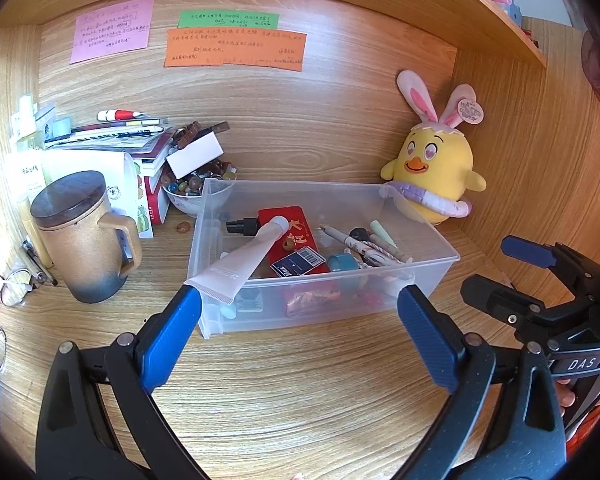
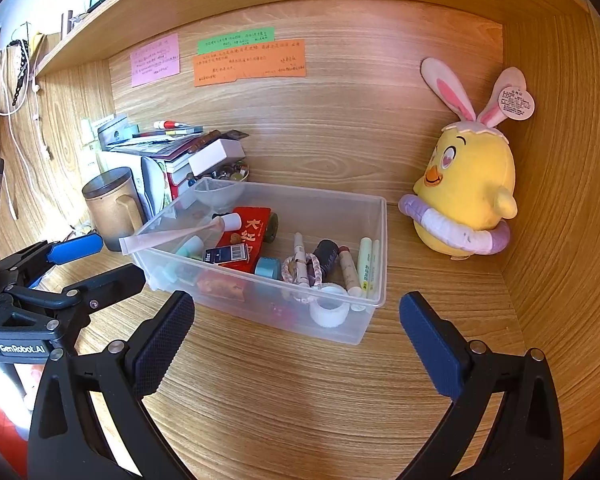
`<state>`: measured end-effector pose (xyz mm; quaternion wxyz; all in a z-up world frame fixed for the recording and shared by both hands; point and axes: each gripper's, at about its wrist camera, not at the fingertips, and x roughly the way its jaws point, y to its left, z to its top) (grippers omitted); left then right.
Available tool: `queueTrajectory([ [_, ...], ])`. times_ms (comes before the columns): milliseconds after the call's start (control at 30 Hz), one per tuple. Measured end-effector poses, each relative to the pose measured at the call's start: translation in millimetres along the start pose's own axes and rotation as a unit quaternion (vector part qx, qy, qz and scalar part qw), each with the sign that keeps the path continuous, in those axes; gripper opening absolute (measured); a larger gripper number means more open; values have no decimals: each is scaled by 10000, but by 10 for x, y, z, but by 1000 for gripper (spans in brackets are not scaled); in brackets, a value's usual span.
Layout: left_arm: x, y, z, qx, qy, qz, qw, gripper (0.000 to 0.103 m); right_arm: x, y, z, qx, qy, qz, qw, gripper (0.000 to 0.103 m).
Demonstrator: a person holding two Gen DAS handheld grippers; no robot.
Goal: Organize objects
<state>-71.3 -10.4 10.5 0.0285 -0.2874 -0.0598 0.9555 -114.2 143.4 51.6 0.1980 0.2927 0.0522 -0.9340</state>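
Clear bin (image 1: 420, 276): on wood, nearly full.
Tube (image 1: 244, 260): overhangs rim; we would nudge it inside.
Left gripper (image 1: 300, 312), right gripper (image 2: 296, 316): jaws released, empty.

Clear plastic bin (image 1: 416, 276) near desk's back edge, w/ pink tube (image 1: 244, 258) tilted over left rim, red box (image 1: 296, 240), pens (image 1: 374, 246) inside.
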Motion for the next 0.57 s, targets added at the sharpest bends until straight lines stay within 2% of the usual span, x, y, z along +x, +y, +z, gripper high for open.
queueTrajectory([
  [333, 43, -45, -12, 56, 92, -174, 9998, 100, 18, -11, 1, 31, 36, 24, 10000, 102],
  [567, 4, -12, -1, 12, 2, -104, 9999, 100, 34, -17, 2, 51, 40, 32, 10000, 102],
])
